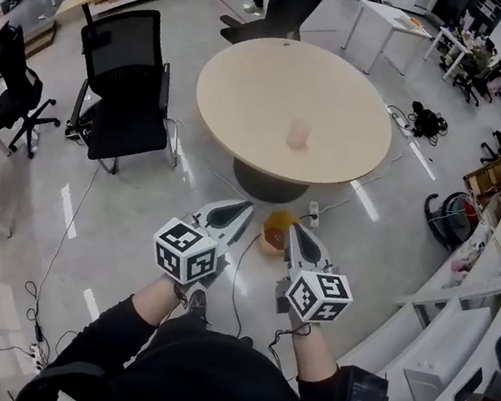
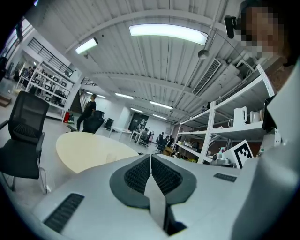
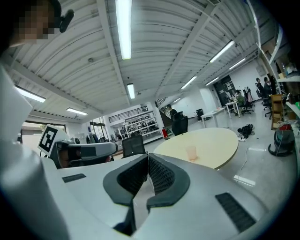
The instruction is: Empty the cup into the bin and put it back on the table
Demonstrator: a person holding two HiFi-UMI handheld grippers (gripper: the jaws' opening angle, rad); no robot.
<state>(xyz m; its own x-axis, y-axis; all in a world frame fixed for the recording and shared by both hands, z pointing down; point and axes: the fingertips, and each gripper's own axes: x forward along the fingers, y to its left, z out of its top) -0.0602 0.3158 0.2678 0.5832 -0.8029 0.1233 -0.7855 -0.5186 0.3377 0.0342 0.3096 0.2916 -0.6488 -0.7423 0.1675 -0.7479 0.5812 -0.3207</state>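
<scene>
Large open workshop with a glossy grey floor (image 1: 123, 221), shelving and desks round the edges, seen steeply from above. A round beige table (image 1: 251, 81) stands in the middle, with a black office chair (image 1: 126, 88) just beside it on the left. A small pale see-through cup (image 1: 298, 134) stands upright on the table, towards its near right side; whether anything is inside it cannot be made out. On the floor near the table's base sits a small orange-brown bin (image 1: 273, 235), partly hidden behind the right gripper (image 1: 295, 231). The left gripper (image 1: 242, 208) is held alongside it, and both point roughly level towards the table, well apart from the cup. Each gripper's own view shows its dark ribbed pads pressed together with nothing between them. The person's dark sleeves (image 1: 202, 377) are cut off by the bottom edge. People at the far edges of the room are too small to make out
</scene>
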